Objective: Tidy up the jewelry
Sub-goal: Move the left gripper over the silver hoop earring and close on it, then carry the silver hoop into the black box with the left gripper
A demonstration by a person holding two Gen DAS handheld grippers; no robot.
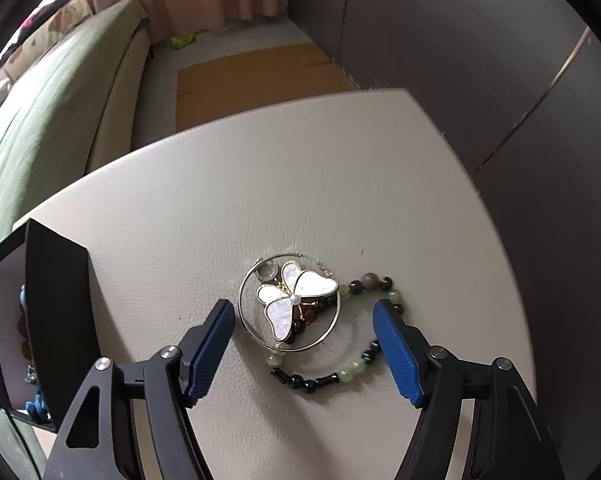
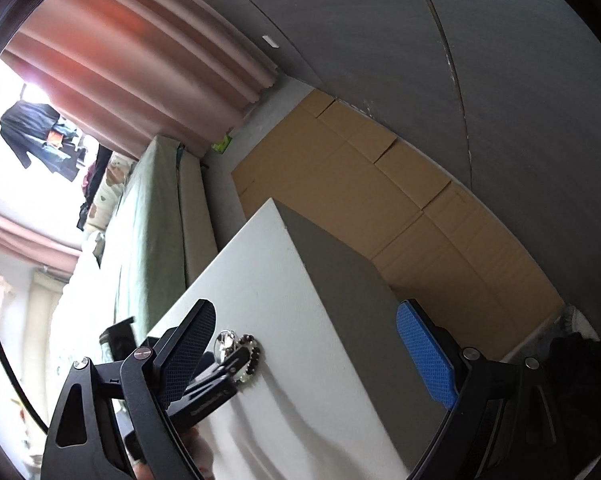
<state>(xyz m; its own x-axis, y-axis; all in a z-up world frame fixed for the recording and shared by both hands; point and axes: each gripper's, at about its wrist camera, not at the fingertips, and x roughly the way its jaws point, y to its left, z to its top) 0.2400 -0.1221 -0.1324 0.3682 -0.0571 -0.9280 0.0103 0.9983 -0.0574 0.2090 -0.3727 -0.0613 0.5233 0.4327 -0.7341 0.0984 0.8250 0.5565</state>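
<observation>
A pile of jewelry lies on the cream table [image 1: 260, 184]: a white butterfly brooch [image 1: 294, 300] with a pearl on a silver hoop [image 1: 244, 312], over a bracelet of green and dark beads [image 1: 340, 376]. My left gripper [image 1: 304, 312] is open, its blue pads on either side of the pile, just above the table. A black jewelry box [image 1: 56, 312] stands open at the left with several pieces inside. My right gripper [image 2: 304, 332] is open and empty, tilted, held off the table's right side. It sees the beads [image 2: 252, 356] and the left gripper's fingers [image 2: 220, 372].
A bed with a green cover [image 1: 48, 120] runs along the left. Flattened cardboard [image 1: 256, 76] lies on the floor beyond the table. A dark grey wall [image 1: 480, 40] is on the right. The table's right edge [image 2: 300, 264] drops to the floor.
</observation>
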